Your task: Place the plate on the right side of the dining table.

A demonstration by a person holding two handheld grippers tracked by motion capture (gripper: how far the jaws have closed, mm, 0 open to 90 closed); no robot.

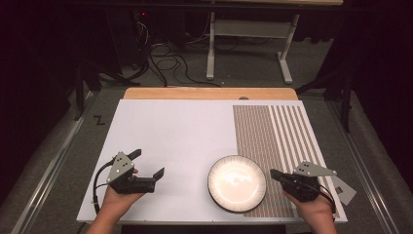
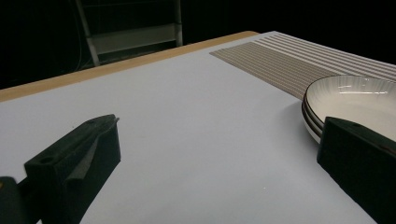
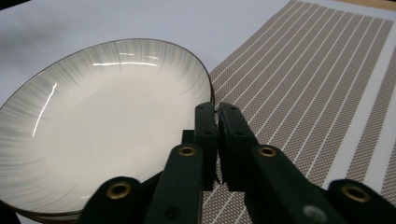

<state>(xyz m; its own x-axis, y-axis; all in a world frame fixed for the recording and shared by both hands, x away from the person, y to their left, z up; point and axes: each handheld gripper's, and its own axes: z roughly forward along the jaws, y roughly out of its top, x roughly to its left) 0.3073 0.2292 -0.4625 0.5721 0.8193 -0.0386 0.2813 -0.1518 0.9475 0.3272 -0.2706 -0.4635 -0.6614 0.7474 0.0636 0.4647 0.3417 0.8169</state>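
Right gripper (image 3: 217, 109) is pinched on the near rim of the plate (image 3: 102, 121), a grip for lifting or dragging it; the plate sits just ahead, partly on the striped mat (image 3: 303, 79). Left gripper (image 1: 146, 168) waits with jaws wide over bare bench (image 1: 175, 131), plate off to its right.

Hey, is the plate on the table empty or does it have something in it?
Empty. The plate shows bare white glaze inside, with nothing lying in it.
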